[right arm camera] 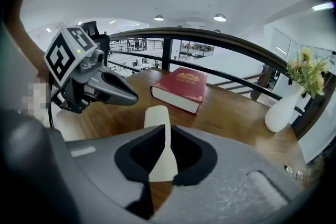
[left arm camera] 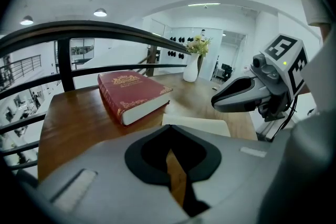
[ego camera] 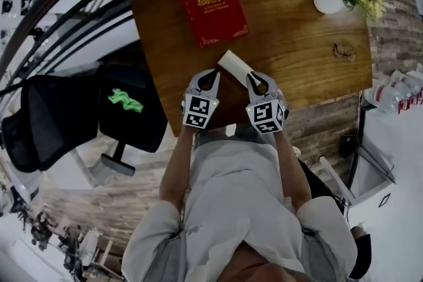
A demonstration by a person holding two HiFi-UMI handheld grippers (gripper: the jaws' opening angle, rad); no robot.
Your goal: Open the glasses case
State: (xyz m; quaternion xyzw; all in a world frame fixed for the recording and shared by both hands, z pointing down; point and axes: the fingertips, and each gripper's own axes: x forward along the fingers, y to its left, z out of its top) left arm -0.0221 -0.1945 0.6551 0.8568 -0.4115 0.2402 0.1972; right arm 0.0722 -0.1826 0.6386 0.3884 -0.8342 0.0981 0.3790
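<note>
In the head view, a wooden table (ego camera: 297, 43) carries a red book (ego camera: 213, 5) on its far side and a white vase (ego camera: 328, 1) with flowers at the far right. The cream glasses case (ego camera: 234, 66) lies slanted near the front edge, just in front of the book, and it looks closed. The left gripper (ego camera: 210, 74) and the right gripper (ego camera: 255, 79) both point at the case from the person's side, 1 on each side of its near end. From this height I cannot tell if either tip touches it. In the left gripper view, the 2 jaws meet at their tips with nothing between them (only a narrow crack behind the tips shows the wood of the table). The case lies flat just beyond the tips, a little to the right, with the book behind it. The right gripper hangs over the table at the right. In the right gripper view, the 2 jaws stand a thin slit apart. The case shows through this slit and continues beyond the tips toward the book, but the pads do not press on it. The left gripper is at the left, above the table edge.
</note>
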